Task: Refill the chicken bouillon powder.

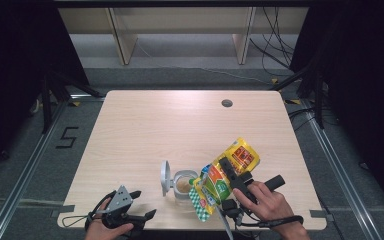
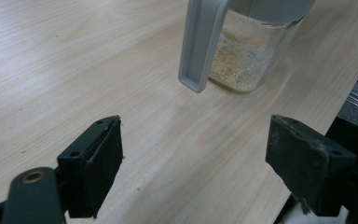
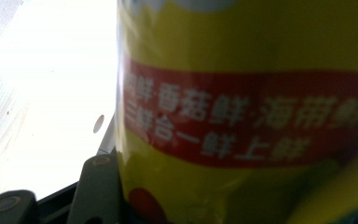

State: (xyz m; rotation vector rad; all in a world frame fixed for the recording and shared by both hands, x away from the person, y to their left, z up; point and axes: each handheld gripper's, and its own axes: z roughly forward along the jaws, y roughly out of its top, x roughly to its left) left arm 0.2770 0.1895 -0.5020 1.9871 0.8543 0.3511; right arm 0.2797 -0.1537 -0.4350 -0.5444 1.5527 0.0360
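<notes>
A yellow seasoning pouch (image 1: 225, 177) with red and green print hangs tilted over the table's front, its lower end beside a glass jar (image 1: 184, 186). My right gripper (image 1: 232, 172) is shut on the pouch, whose yellow face and red band (image 3: 247, 116) press close to the camera in the right gripper view. The jar holds a little beige powder (image 2: 233, 65), and its grey flip lid (image 1: 165, 177) stands open at its left. My left gripper (image 1: 142, 205) rests open near the front left edge, its jaws wide apart (image 2: 196, 168) and aimed at the jar (image 2: 251, 51).
The wooden table (image 1: 180, 125) has a round cable hole (image 1: 226, 103) at the back right. Shelf legs and cables lie on the floor beyond the far edge. Black rails run along both sides.
</notes>
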